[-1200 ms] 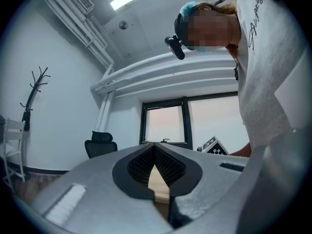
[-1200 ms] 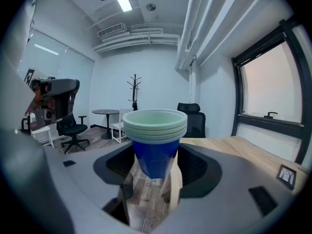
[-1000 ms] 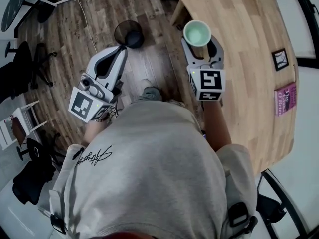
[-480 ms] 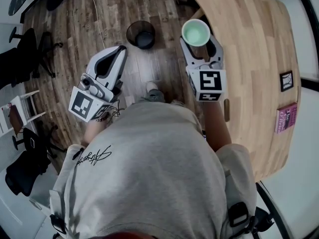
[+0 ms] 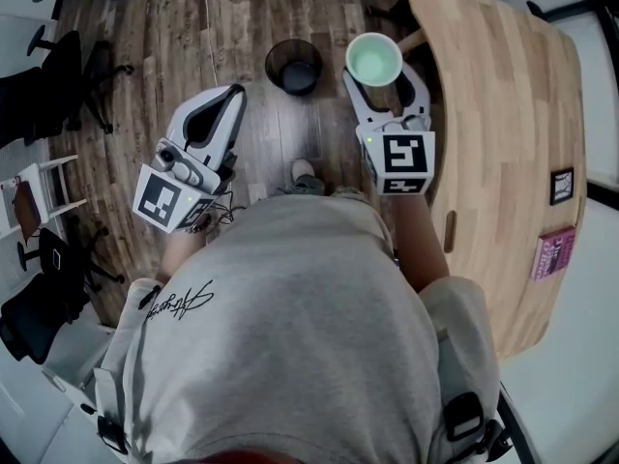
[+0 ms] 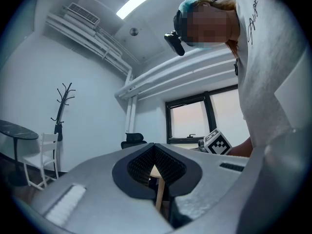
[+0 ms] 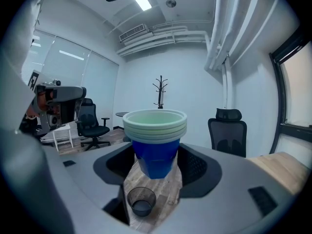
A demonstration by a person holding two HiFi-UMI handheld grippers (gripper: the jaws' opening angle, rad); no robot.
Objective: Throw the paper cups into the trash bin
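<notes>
Cups: nested stack of paper cups (image 7: 155, 140), blue walls, pale green rims and interior, upright between my right gripper's (image 5: 385, 89) jaws, which clamp its sides.
Left gripper (image 6: 155, 150): jaws together, holding nothing.
Trash bin (image 5: 295, 66): dark mesh, standing on the floor; left of the cups in the head view, below the stack in the right gripper view.
Gripper views only: coat stand (image 7: 160, 89), office chair (image 7: 226, 135).
Surface: plank floor (image 5: 242, 17); wooden table (image 5: 503, 114) on my right.

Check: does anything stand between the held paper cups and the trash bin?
Nothing visible does. The right tongs hold the stacked paper cups over bare wood floor; the open trash bin stands on it, just left of them.
</notes>
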